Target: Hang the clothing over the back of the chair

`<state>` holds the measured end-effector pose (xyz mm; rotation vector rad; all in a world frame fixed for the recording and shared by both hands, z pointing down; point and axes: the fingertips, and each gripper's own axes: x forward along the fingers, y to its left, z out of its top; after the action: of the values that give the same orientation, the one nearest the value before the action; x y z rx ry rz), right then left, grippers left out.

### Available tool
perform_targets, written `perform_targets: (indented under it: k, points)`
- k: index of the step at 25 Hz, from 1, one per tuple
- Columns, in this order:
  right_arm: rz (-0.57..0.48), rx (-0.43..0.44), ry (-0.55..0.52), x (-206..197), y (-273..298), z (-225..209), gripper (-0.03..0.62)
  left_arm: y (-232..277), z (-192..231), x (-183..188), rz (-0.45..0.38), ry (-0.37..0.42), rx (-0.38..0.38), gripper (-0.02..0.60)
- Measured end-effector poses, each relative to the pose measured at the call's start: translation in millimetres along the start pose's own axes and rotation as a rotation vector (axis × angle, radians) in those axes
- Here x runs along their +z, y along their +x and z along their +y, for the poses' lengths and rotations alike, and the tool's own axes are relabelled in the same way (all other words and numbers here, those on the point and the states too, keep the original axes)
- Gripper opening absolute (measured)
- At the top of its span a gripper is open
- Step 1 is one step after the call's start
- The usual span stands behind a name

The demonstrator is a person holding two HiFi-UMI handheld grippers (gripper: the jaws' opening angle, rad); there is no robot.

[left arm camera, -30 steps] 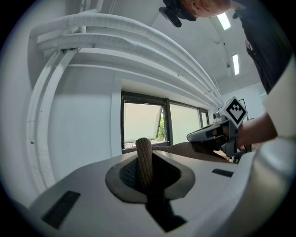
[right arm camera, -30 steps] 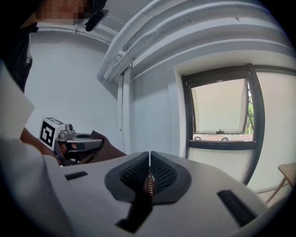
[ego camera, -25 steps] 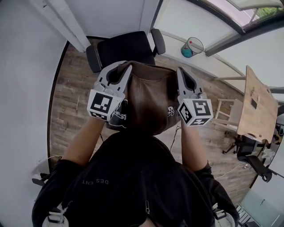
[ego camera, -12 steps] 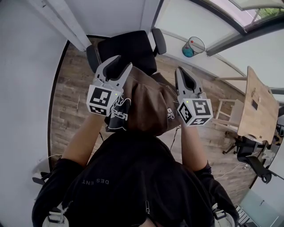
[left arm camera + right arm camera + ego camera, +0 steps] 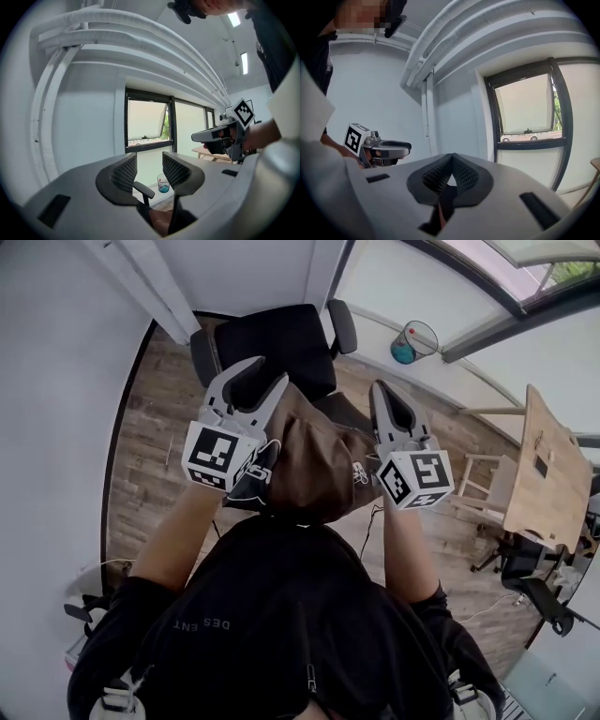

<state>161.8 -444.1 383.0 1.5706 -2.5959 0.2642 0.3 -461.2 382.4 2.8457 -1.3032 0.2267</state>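
Observation:
A brown garment (image 5: 314, 456) with a black logo panel (image 5: 248, 482) hangs bunched between my two grippers, above the floor. The black office chair (image 5: 272, 338) stands just beyond it, its back toward me. My left gripper (image 5: 262, 376) is open; in the left gripper view (image 5: 149, 161) a bit of brown cloth (image 5: 161, 224) lies low between the jaws, and the pads do not press it. My right gripper (image 5: 382, 392) is shut (image 5: 452, 157), with a strip of the garment (image 5: 440, 208) caught below its tips. Each gripper shows in the other's view.
A white wall and pillar (image 5: 56, 381) run along the left. A clear bin with something blue in it (image 5: 411, 341) stands by the window wall behind the chair. A wooden table (image 5: 544, 465), a white stool (image 5: 478, 479) and another office chair (image 5: 539, 587) are at the right.
My left jaws have opened and let go of the garment. The cloth, spread wide between both grippers before, now sags in a bunch toward the right gripper.

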Motion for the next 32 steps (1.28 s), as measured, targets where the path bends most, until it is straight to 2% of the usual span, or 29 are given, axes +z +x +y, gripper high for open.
perform_targets:
  k: [3,8,12,17,26,32]
  points:
    - [-0.030,0.018,-0.010,10,-16,9,0.005,-12,-12,16,-0.029,0.012,-0.006,0.173]
    - [-0.073,0.060,-0.067,28,-47,28,-0.002,-32,-47,42,-0.081,0.036,-0.046,0.066]
    - [-0.088,0.119,-0.126,35,-72,47,-0.002,-44,-74,55,-0.108,0.038,-0.063,0.032]
    - [-0.099,0.190,-0.162,34,-102,66,-0.002,-63,-107,62,-0.118,0.042,-0.069,0.018]
    - [-0.088,0.281,-0.136,13,-131,90,-0.002,-97,-144,53,-0.086,0.033,-0.040,0.018]
    - [-0.074,0.280,-0.125,2,-143,113,-0.008,-126,-154,50,-0.092,0.040,-0.044,0.018]
